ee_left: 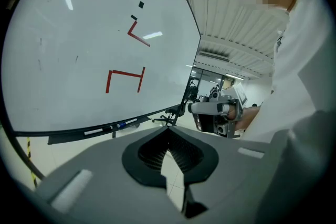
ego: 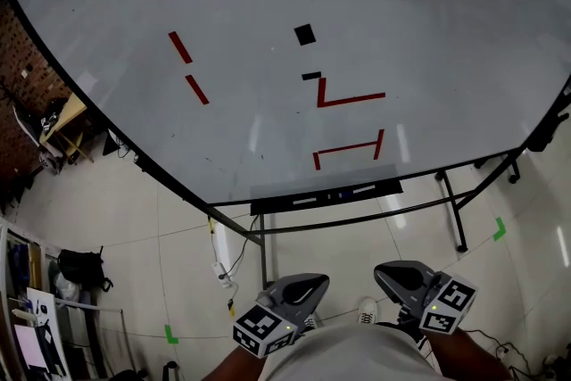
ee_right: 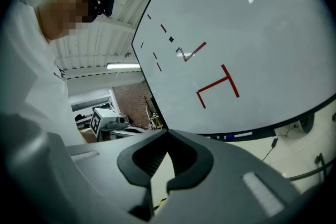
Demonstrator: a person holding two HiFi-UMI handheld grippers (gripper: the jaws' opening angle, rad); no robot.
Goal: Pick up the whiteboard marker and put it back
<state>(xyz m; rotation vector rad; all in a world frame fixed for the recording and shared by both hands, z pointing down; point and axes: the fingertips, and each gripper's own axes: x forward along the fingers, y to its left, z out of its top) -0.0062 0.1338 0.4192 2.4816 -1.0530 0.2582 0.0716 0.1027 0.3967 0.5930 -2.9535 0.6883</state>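
Note:
The whiteboard marker [ego: 340, 193], white with a blue part, lies in the black tray [ego: 268, 207] under the whiteboard's lower edge, between two other white pens. It also shows as the marker [ee_left: 120, 125] in the left gripper view and the marker [ee_right: 230, 137] in the right gripper view. Both grippers hang low in front of my body, well short of the tray. The left gripper [ego: 314, 282] [ee_left: 168, 131] is shut with nothing in it. The right gripper [ego: 384, 269] [ee_right: 168, 134] is shut and empty too.
A large whiteboard [ego: 419, 31] carries red tape marks [ego: 350, 98] and small black squares [ego: 305, 34]. It stands on a black metal frame [ego: 459, 223] on a pale tiled floor. Bags and clutter [ego: 80, 268] lie at the left. My shoes [ego: 367, 310] show below.

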